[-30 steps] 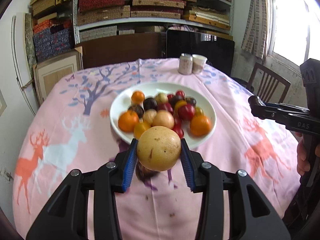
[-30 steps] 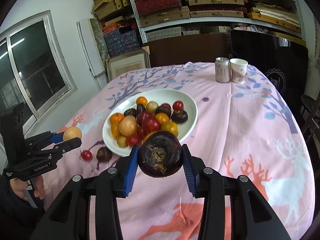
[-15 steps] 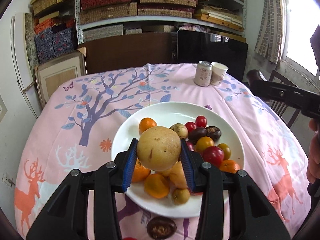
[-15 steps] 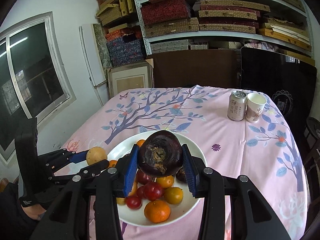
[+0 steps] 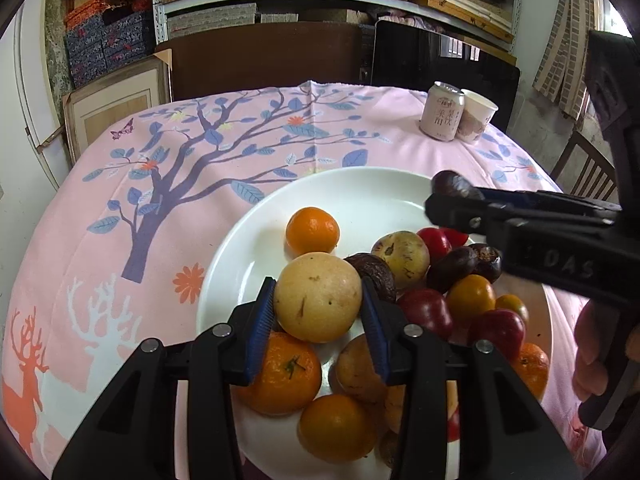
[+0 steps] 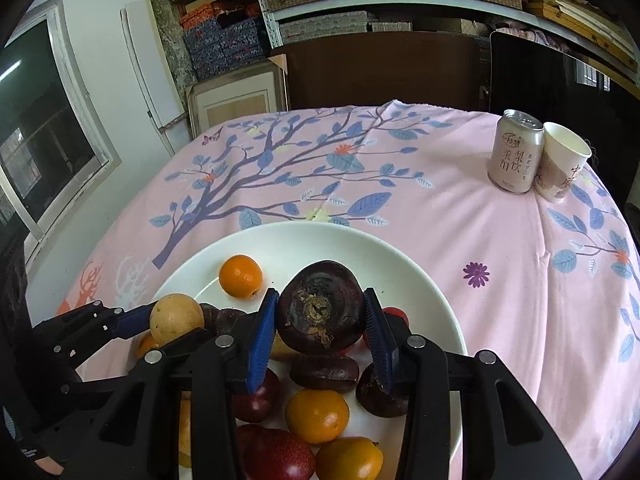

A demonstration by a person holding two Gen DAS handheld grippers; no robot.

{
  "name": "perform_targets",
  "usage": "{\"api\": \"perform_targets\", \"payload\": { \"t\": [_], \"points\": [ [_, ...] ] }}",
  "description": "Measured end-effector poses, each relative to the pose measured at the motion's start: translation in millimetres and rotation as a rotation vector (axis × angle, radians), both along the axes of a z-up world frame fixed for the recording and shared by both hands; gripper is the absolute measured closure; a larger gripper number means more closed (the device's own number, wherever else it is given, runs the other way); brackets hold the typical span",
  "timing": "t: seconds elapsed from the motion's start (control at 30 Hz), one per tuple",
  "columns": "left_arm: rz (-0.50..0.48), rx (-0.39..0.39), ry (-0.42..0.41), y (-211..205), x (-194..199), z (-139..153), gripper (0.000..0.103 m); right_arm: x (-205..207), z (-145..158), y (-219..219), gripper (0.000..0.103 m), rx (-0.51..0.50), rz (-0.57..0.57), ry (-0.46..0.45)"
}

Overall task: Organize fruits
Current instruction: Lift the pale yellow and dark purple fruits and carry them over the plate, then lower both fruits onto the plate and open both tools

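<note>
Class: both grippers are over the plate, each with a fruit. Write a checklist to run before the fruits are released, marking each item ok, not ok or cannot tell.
1. Left gripper grips the yellow fruit firmly: ok.
2. Right gripper grips the dark purple fruit firmly: ok.
3. Both fruits are over the white plate: ok.
4. Bare spot on the plate for a drop: ok, at its far side.
5. Fruit low enough to release without rolling: cannot tell.
6. Can and paper cup clear of the work: ok.
</note>
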State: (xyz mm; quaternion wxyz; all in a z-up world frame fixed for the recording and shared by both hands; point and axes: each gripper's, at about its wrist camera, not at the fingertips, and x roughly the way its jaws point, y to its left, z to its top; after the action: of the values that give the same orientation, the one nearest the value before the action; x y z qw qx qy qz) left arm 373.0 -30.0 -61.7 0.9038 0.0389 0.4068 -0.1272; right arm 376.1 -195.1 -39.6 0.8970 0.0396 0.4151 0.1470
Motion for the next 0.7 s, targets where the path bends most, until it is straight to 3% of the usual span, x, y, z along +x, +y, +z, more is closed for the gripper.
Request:
{"api": "perform_targets", "payload": {
  "t": [0.27, 0.5, 0.6, 0.7],
  "points": [
    [0.012, 0.018, 0.001, -2, 4, -4, 0.062, 6, -10, 6, 0.059, -0.029, -0.002, 0.025],
    [0.031, 0.018, -0.013, 1, -1, 5, 0.053, 2, -3, 2, 0.058, -0.012, -0.007, 0.016],
    [0.044, 0.013, -0.041, 4, -9, 15, 0.042, -3, 5, -2, 0.054, 0.002, -0.012, 0.004],
    [0.054, -0.003, -0.072, 8, -20, 29, 0.037, -13, 15, -6, 0.050, 0.023, -0.021, -0.010]
  ]
}}
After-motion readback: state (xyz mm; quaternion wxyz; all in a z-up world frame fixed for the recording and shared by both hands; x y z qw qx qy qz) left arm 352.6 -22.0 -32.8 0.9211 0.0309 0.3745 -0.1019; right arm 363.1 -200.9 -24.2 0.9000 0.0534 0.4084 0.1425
